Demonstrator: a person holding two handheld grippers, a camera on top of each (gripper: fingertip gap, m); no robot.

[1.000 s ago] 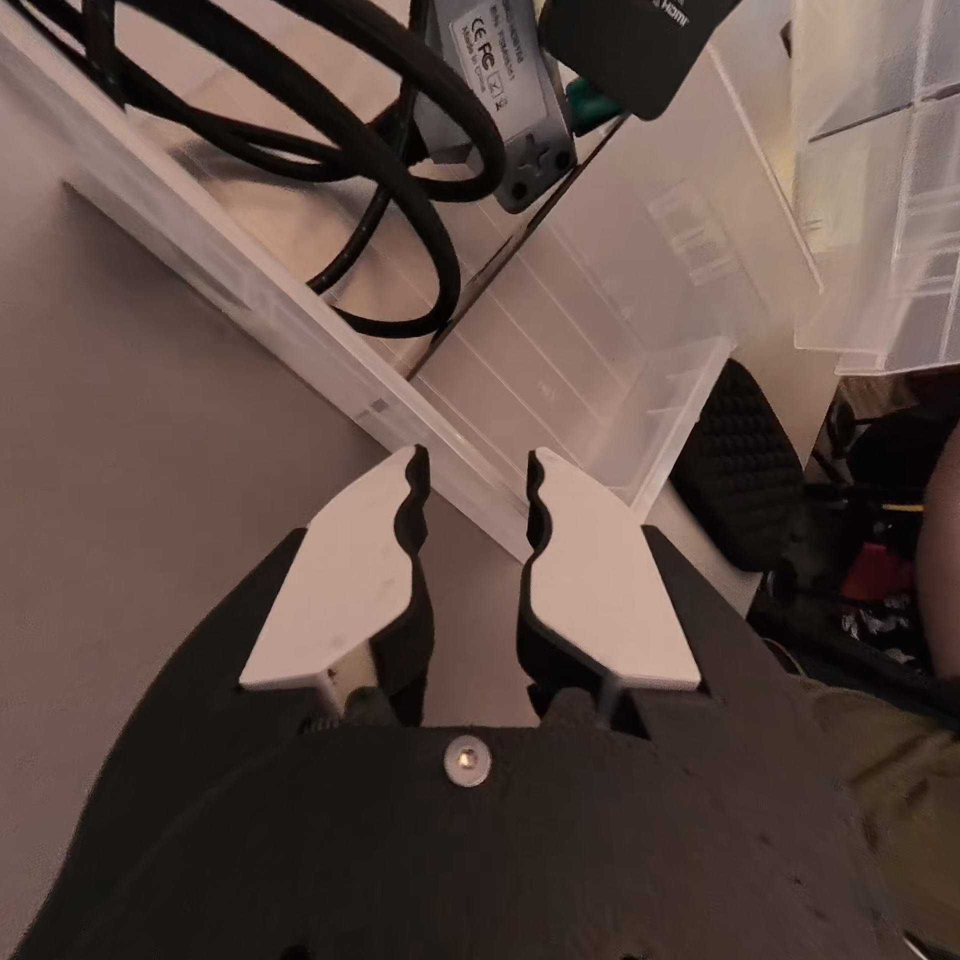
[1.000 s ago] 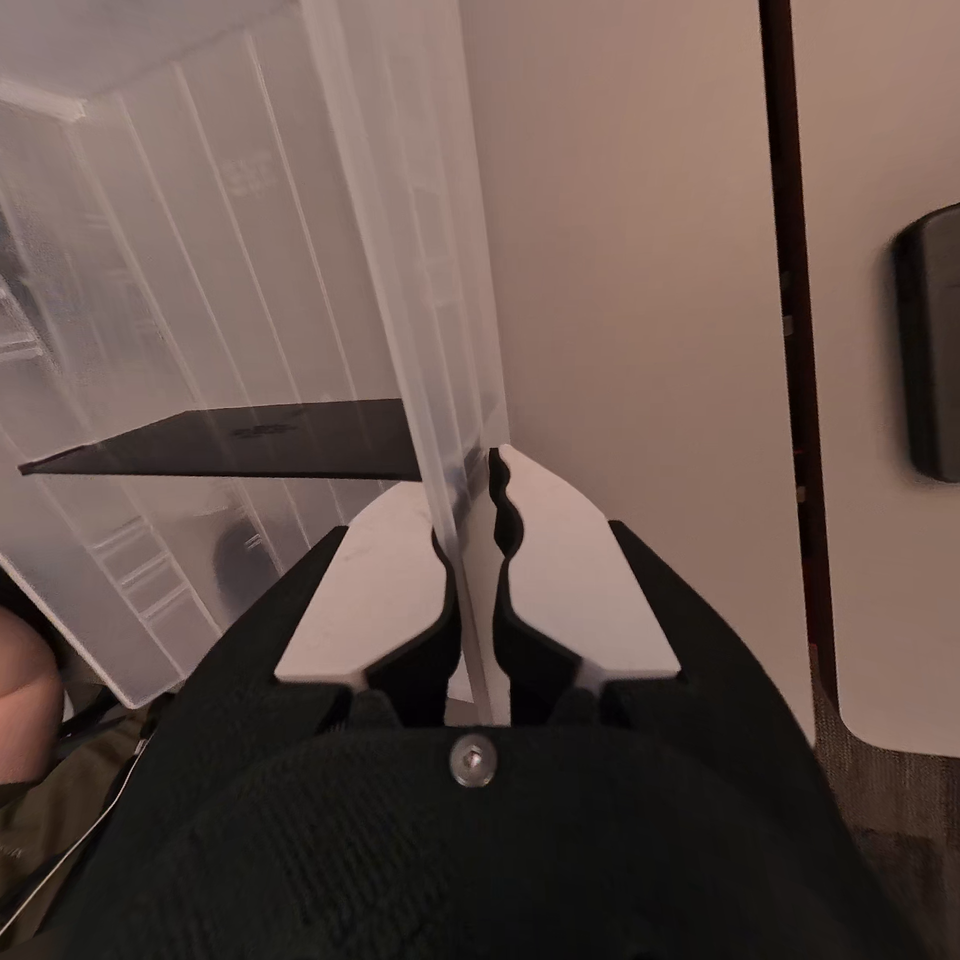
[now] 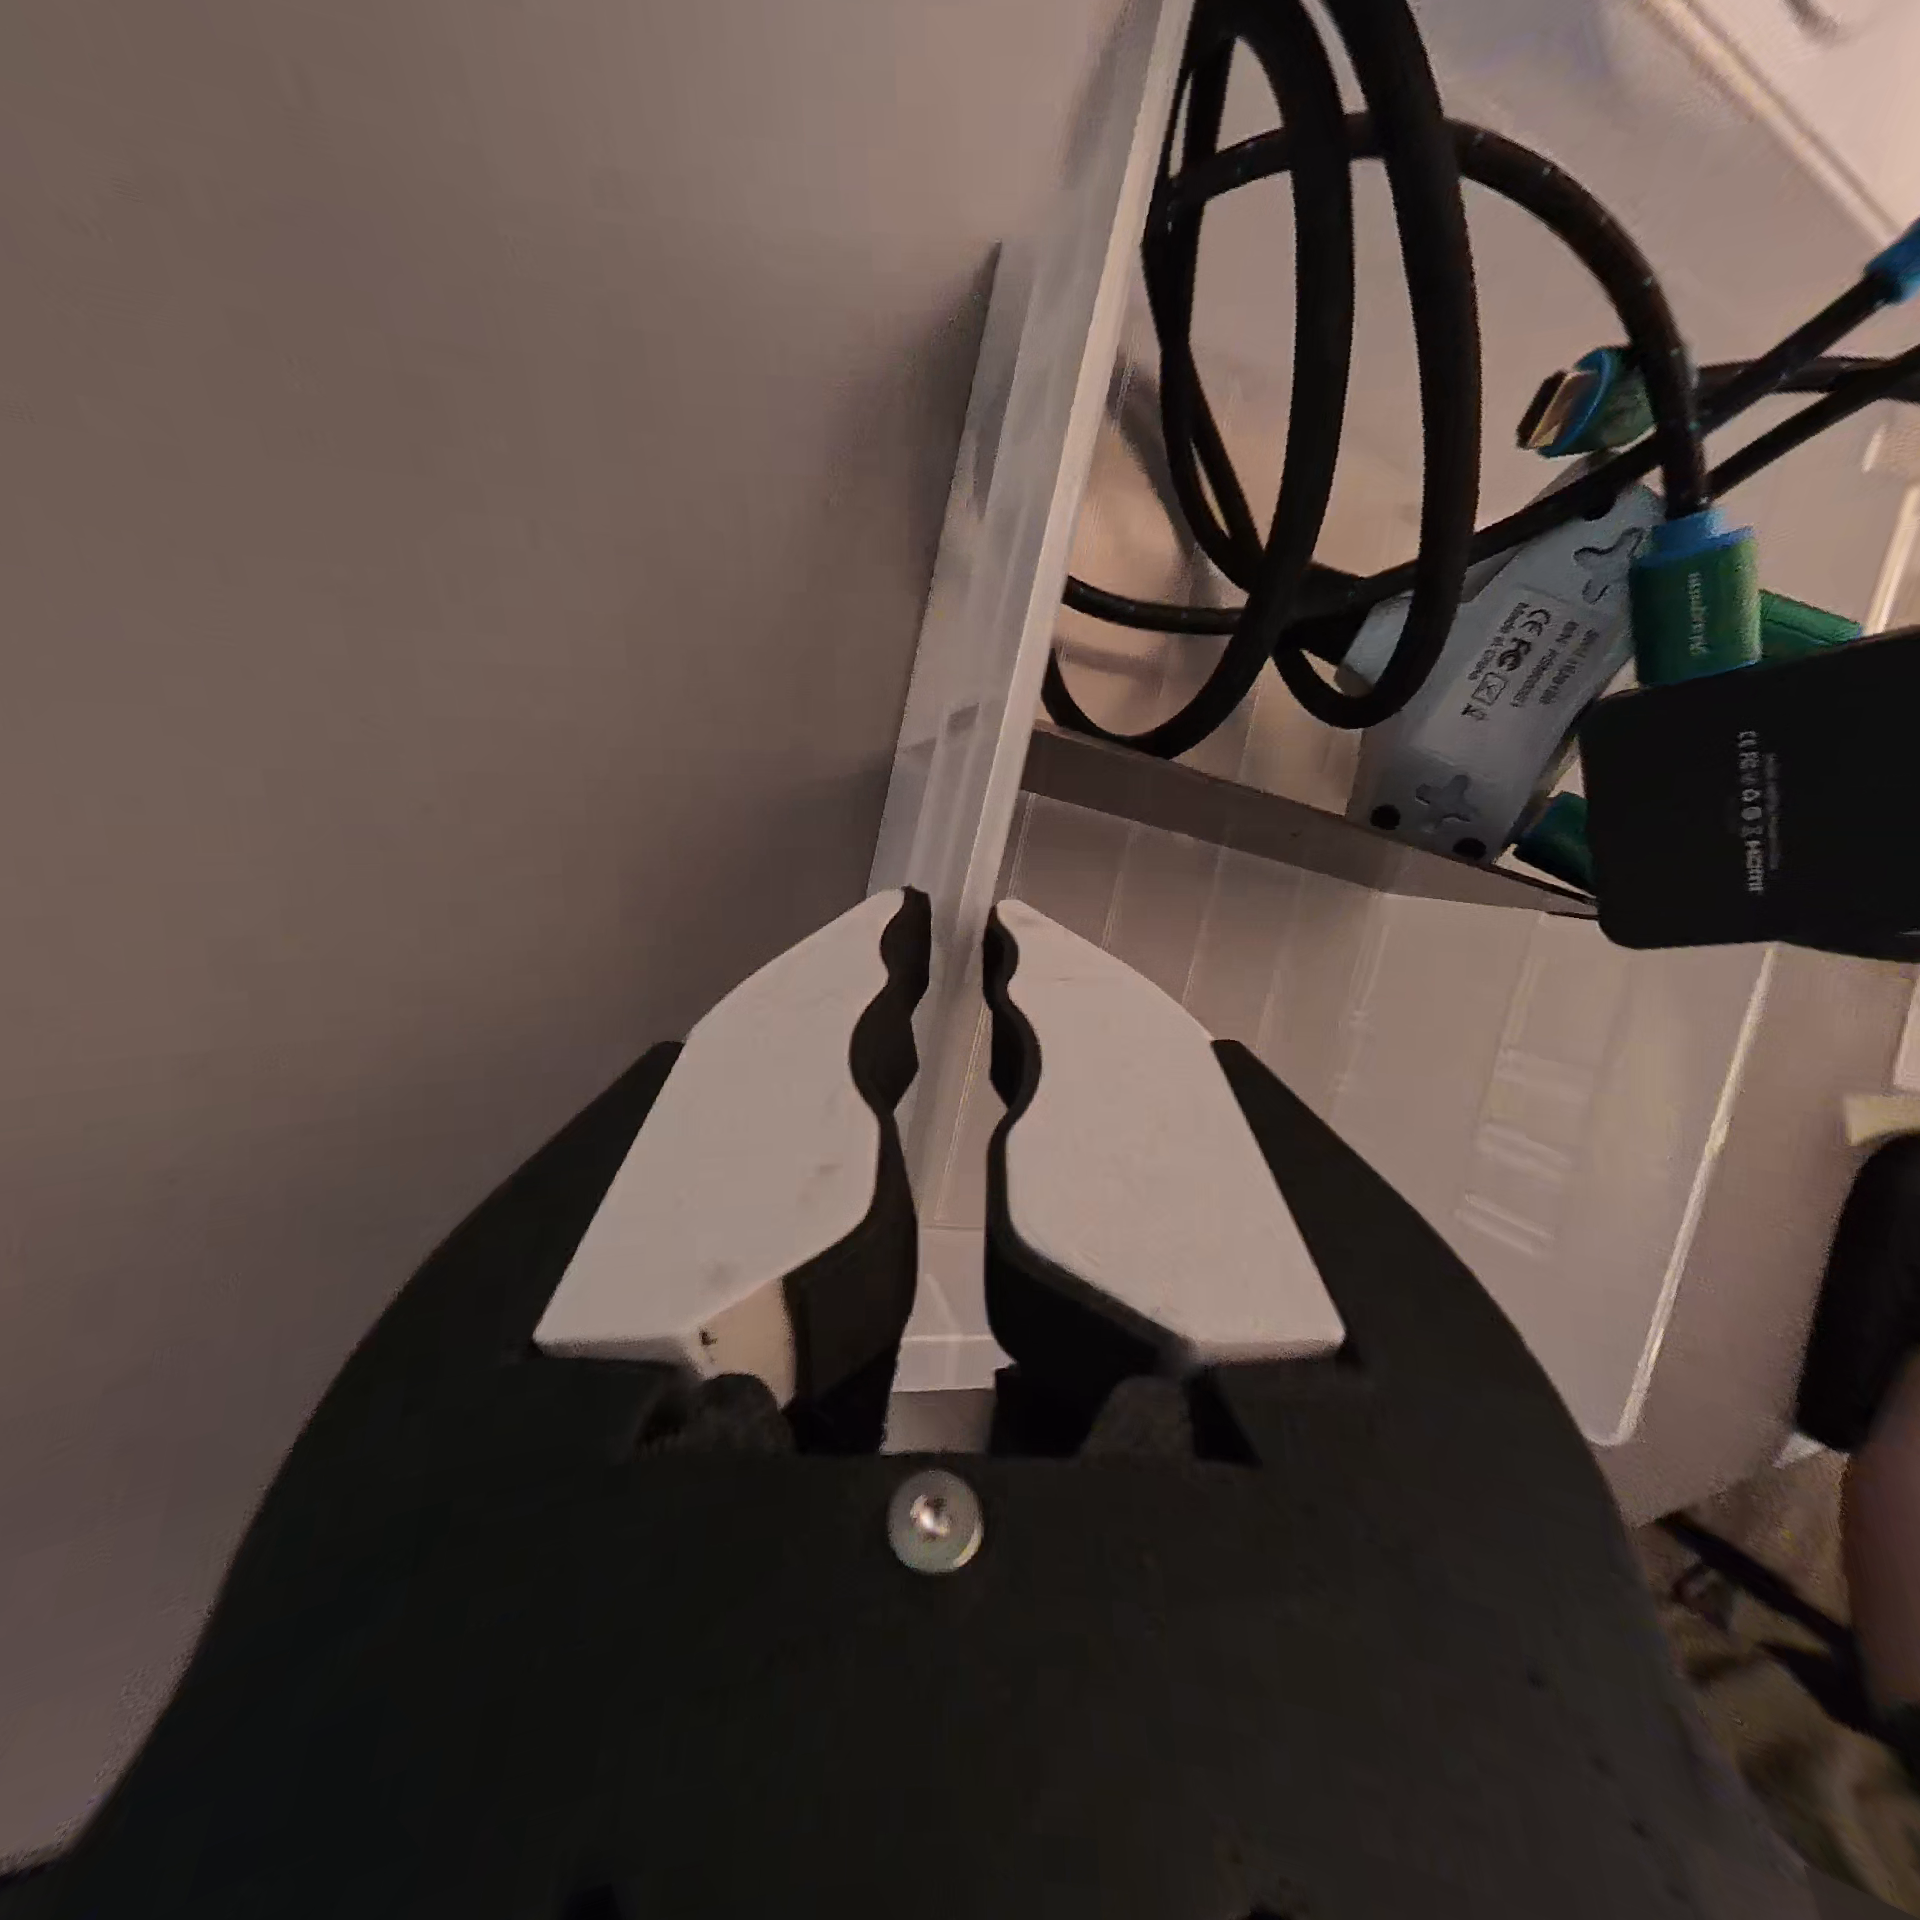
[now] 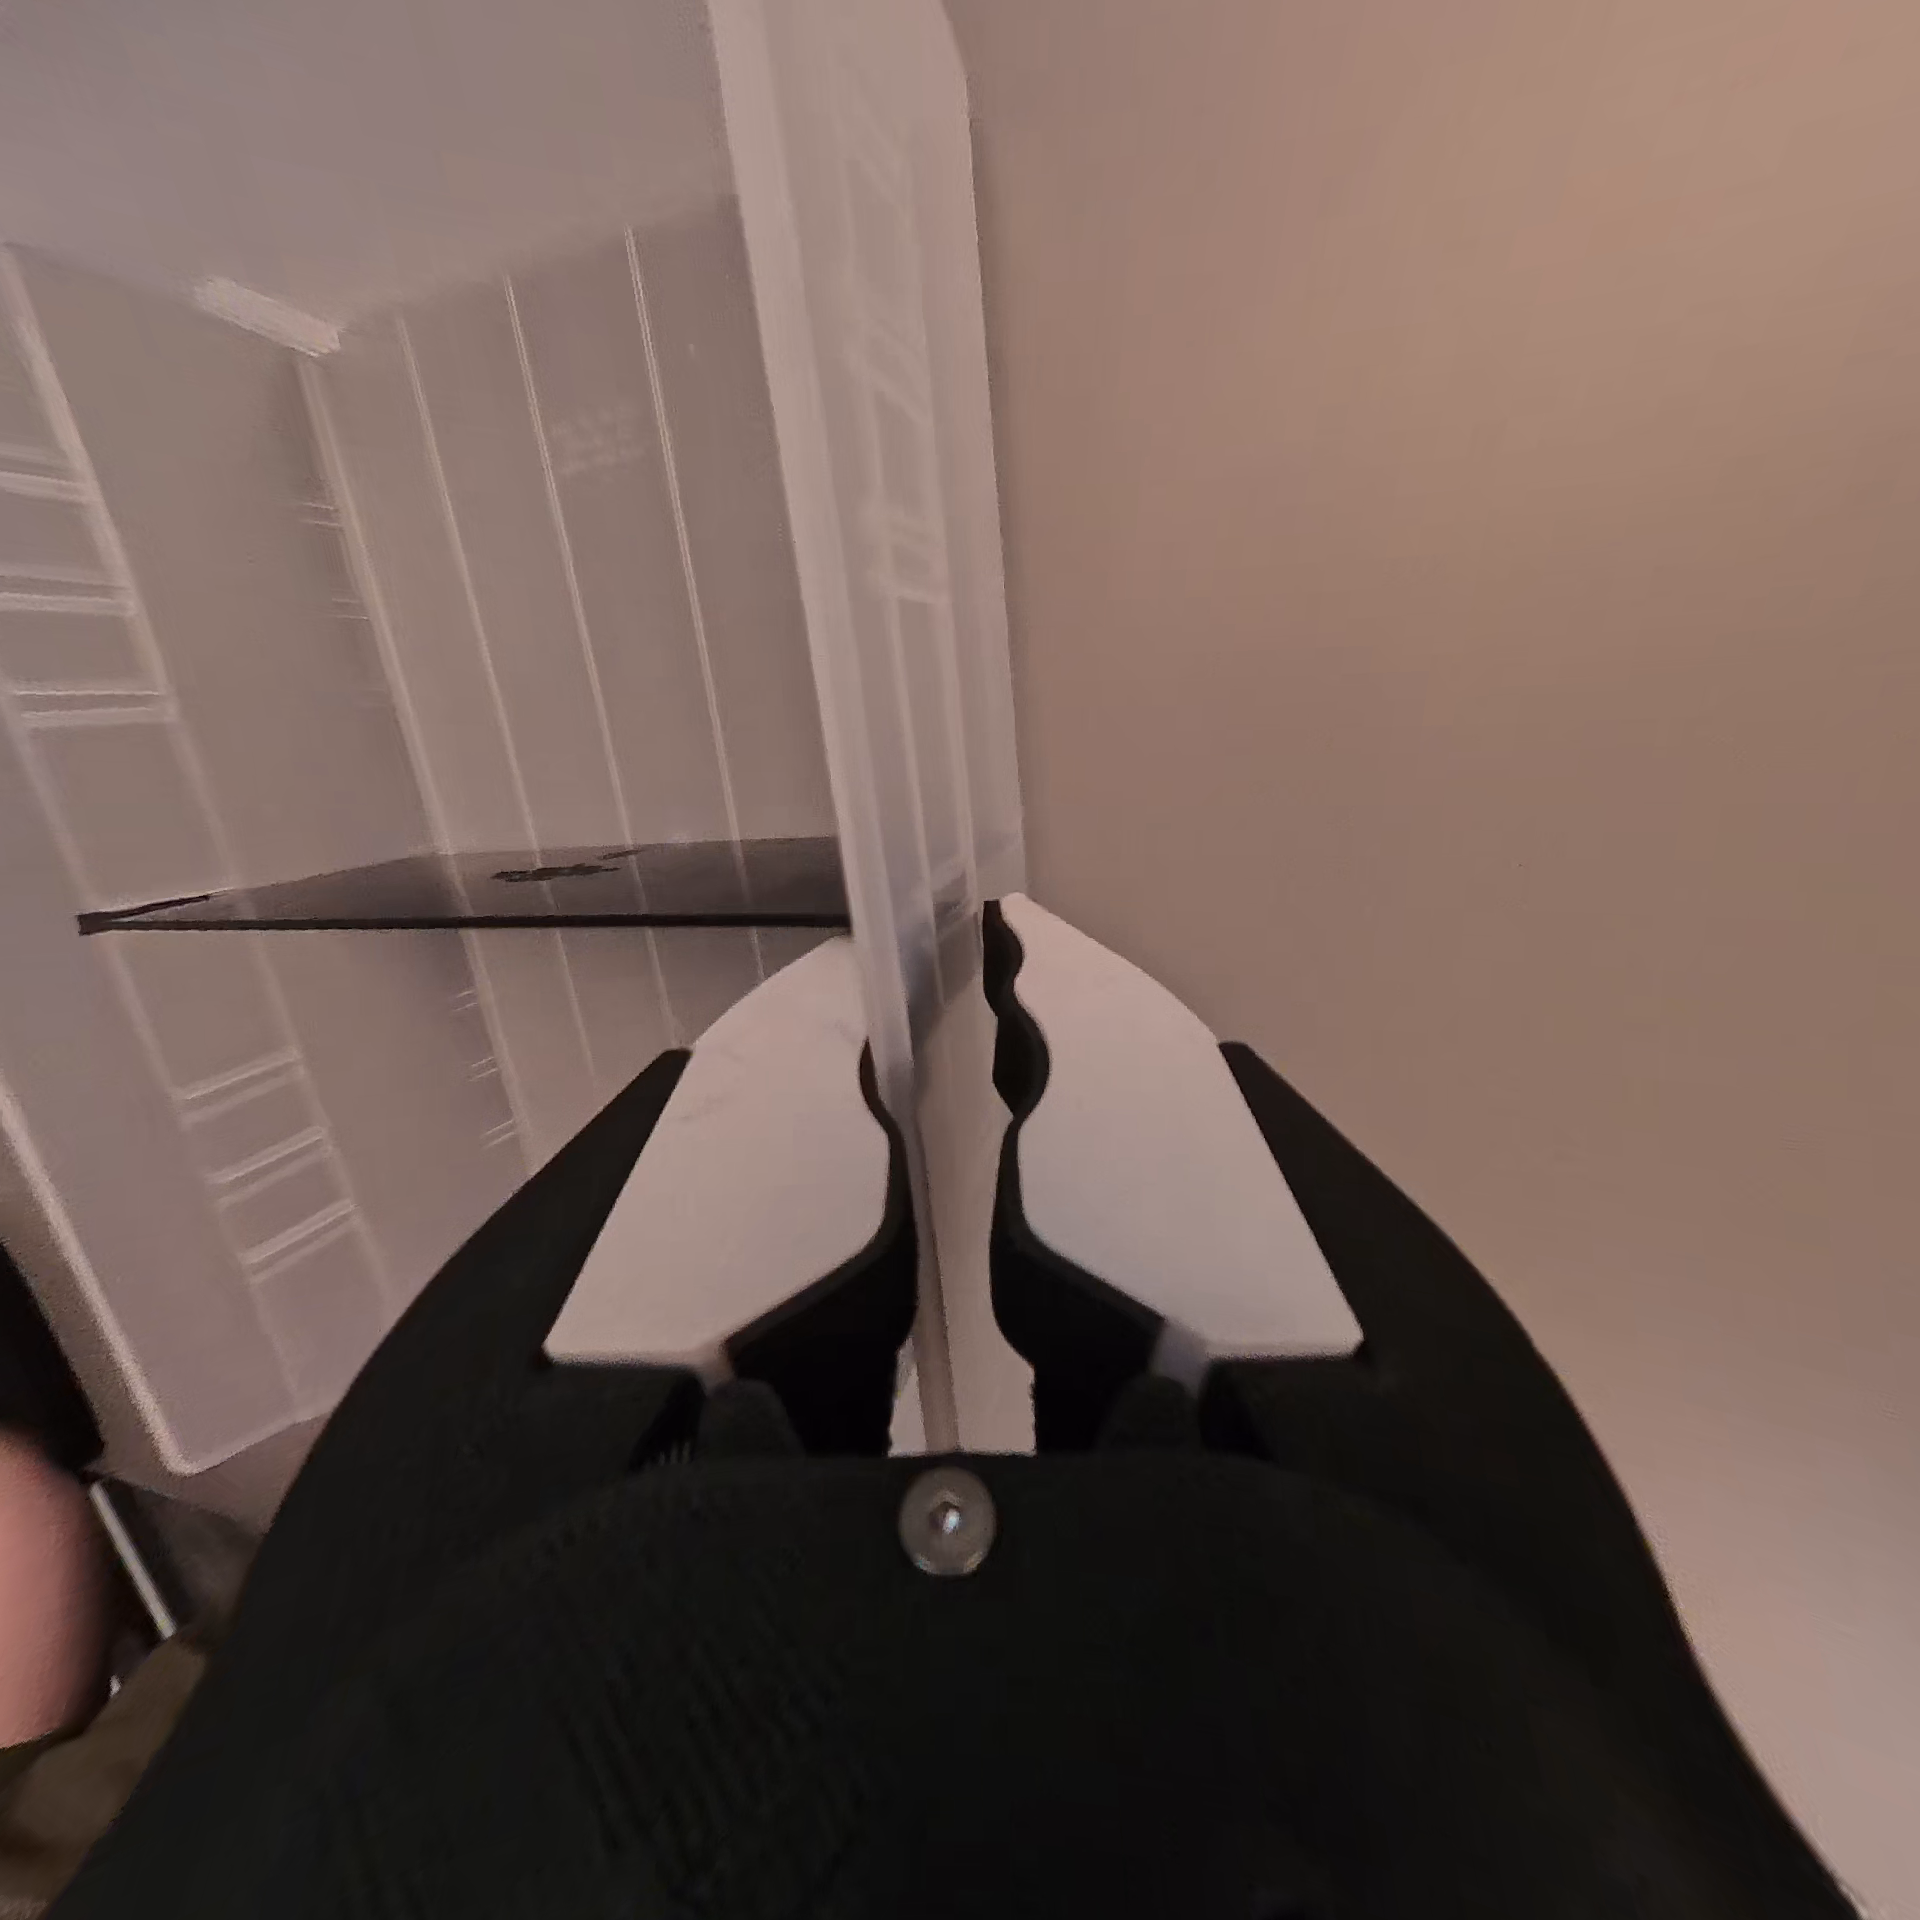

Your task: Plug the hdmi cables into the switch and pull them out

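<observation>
A clear plastic bin [image 3: 1039,520] holds coiled black HDMI cables [image 3: 1299,416] with green and blue plugs [image 3: 1694,613], a pale grey switch box [image 3: 1486,675] and a black box [image 3: 1756,790]. One plug [image 3: 1579,405] hangs free beside the grey box. My left gripper [image 3: 951,914] straddles the bin's rim, its jaws closed on the wall. My right gripper [image 4: 925,920] is shut on another wall of the bin [image 4: 894,520]. Its left fingertip is hidden behind the plastic. The cables and boxes do not show in the right wrist view.
The bin lies on a pale table [image 3: 416,623], which also shows in the right wrist view [image 4: 1455,727]. A dark flat plate [image 4: 520,894] shows through the bin wall. A person's arm [image 4: 31,1590] is at the lower left edge.
My left gripper has moved from open and off the bin onto its rim and closed on it. The right gripper stays clamped on the wall; its view has shifted slightly.
</observation>
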